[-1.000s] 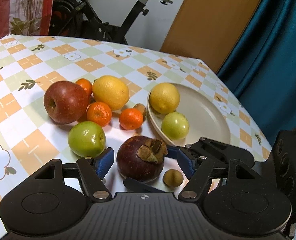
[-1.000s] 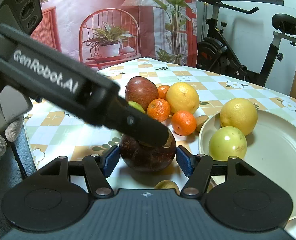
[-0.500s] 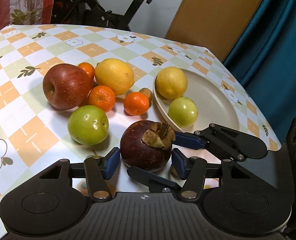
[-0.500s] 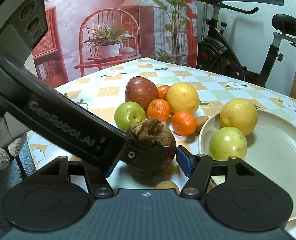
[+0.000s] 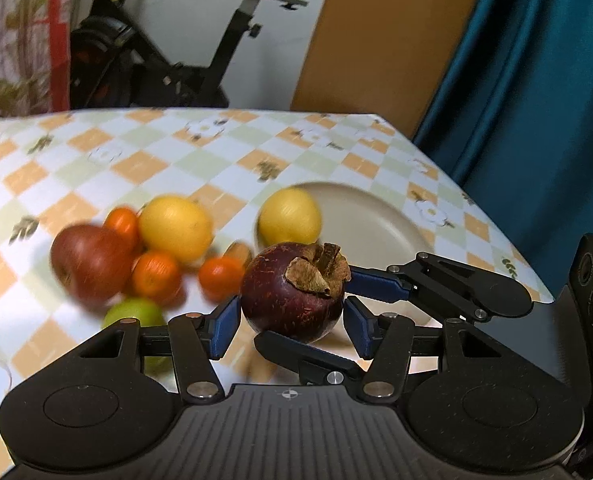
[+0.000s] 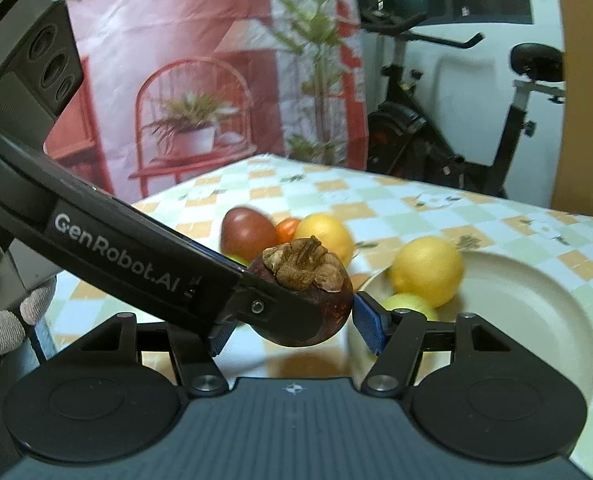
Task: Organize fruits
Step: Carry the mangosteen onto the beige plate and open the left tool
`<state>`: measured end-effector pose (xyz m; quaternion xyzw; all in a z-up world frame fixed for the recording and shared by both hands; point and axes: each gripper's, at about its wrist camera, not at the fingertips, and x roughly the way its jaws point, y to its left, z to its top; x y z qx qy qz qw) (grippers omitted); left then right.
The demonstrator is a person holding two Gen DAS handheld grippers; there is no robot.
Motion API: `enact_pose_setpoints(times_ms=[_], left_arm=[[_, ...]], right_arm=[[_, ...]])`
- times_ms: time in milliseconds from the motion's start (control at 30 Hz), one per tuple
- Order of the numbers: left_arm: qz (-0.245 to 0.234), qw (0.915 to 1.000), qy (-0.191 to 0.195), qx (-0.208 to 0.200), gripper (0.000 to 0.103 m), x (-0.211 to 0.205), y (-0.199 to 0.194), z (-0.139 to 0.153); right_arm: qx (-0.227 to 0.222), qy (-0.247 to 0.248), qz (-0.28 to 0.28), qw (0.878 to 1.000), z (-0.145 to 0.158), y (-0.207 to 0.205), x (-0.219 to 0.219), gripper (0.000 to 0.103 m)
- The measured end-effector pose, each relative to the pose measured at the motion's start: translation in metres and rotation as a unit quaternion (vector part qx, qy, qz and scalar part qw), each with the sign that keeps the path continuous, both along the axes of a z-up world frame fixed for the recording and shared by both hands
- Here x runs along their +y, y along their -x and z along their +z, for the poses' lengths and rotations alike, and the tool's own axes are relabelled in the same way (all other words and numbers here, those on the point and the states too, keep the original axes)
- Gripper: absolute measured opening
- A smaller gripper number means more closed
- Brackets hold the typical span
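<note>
A dark purple mangosteen (image 5: 292, 292) with a dry brown calyx is lifted off the table, held between both grippers. My left gripper (image 5: 292, 322) has its blue pads on the fruit's left and right sides. My right gripper (image 6: 296, 326) closes on the same mangosteen (image 6: 308, 300) crosswise; its fingers (image 5: 376, 282) reach in from the right in the left wrist view. A beige plate (image 5: 380, 224) holds a yellow lemon (image 5: 290, 216) and a green fruit (image 6: 406, 304).
On the checked tablecloth (image 5: 144, 168) left of the plate lie a red apple (image 5: 90, 264), a yellow lemon (image 5: 174, 228), three small oranges (image 5: 156, 274), and a green apple (image 5: 134, 314). An exercise bike (image 5: 168, 64) stands behind the table. A teal curtain (image 5: 536, 100) hangs at right.
The mangosteen has risen off the table with both grippers around it. Both cameras tilted up and the table fruits dropped lower in view, blurred by motion.
</note>
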<state>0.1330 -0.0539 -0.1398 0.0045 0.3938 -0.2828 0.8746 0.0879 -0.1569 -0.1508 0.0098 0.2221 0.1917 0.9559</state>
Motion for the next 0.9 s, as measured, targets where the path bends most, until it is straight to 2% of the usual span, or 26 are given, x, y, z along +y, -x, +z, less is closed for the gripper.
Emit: enact_pose_setpoints(times_ms=[167,500,700,900], left_arm=[[-0.018,0.9998,-0.002,-0.008,0.059,-0.024,-0.014,0.010],[-0.056,0.9984,-0.007,0.000,0.060,-0.067,-0.049,0.009],[-0.066,0.9976,-0.016,0.014,0.060,-0.087,-0.071,0.002],[-0.067,0.9966,-0.041,0.026,0.060,-0.104,-0.089,-0.009]], right_arm=[[-0.016,-0.006,-0.026,1.000,0.011,-0.001,-0.020,0.065],[-0.019,-0.016,-0.078,0.997,0.018,-0.018,-0.065,0.065],[-0.008,-0.014,-0.101,0.995,0.014,-0.034,-0.090,0.065],[0.016,-0.018,-0.122,0.992,0.007,-0.054,-0.106,0.065]])
